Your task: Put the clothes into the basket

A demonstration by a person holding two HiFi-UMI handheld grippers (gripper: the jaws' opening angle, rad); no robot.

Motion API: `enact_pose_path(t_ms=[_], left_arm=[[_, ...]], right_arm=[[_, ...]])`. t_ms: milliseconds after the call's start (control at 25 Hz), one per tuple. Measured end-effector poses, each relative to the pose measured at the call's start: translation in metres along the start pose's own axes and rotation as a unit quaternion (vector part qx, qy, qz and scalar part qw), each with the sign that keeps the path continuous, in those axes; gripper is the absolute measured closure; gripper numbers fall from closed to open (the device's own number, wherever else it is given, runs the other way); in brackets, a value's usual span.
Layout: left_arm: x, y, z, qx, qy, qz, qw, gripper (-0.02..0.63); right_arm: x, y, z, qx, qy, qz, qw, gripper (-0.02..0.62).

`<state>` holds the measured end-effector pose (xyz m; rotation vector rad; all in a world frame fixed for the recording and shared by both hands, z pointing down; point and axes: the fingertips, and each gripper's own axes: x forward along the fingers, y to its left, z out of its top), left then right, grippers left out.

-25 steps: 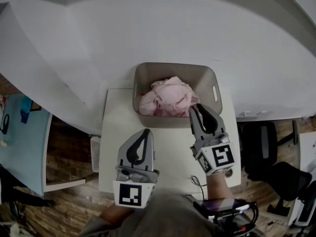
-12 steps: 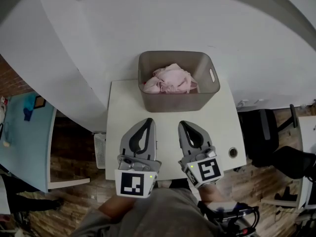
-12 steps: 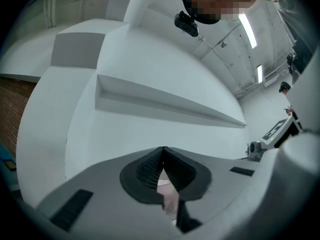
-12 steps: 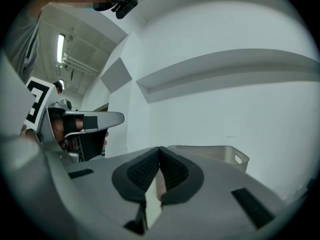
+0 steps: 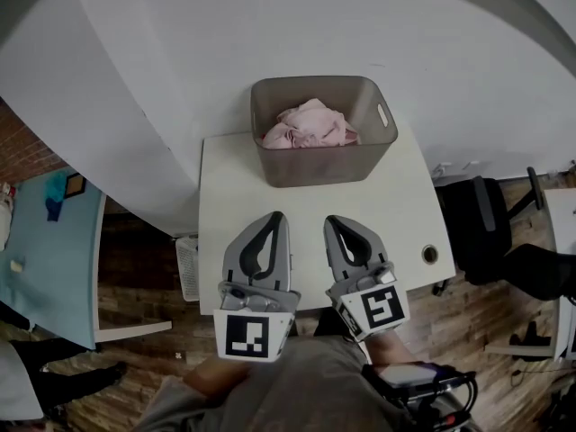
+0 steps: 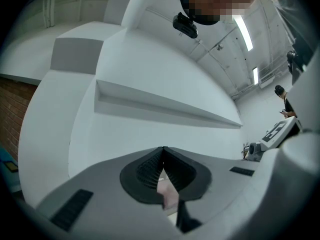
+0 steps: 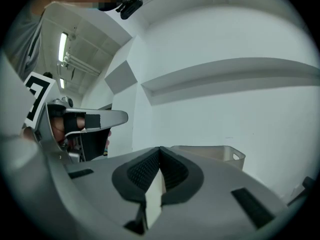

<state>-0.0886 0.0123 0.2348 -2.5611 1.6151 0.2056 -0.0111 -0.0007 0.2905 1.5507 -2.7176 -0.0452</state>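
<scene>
A grey plastic basket (image 5: 324, 156) stands at the far end of the white table (image 5: 225, 196), and pink clothes (image 5: 306, 126) lie bunched inside it. Both grippers hover over the table's near part, side by side and pointing at the basket, well short of it. My left gripper (image 5: 274, 216) is shut and holds nothing. My right gripper (image 5: 335, 221) is shut and empty as well. In the left gripper view the jaws (image 6: 162, 150) meet tip to tip. The right gripper view shows its shut jaws (image 7: 160, 149) with the basket (image 7: 220, 152) beyond them and the left gripper (image 7: 85, 121) beside.
A round cable hole (image 5: 430, 254) sits near the table's right edge. A black office chair (image 5: 490, 232) stands to the right, and a light blue table (image 5: 45, 259) to the left. The white wall rises behind the basket. Brown wood floor lies below.
My right gripper has drawn back from the basket's front right corner to beside the left one, and its jaws have shut empty. The left gripper drew back slightly. The pink clothes stay in the basket.
</scene>
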Motion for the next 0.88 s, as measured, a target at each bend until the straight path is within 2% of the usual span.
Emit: enact_pose_path(t_ms=[880], left_arm=[[-0.0036, -0.0028, 0.0051, 0.000, -0.006, 0.006, 1.0000, 0.597]], right_arm=[[0.0019, 0.0033, 0.0084, 0.000, -0.010, 0.012, 1.000, 0.589]])
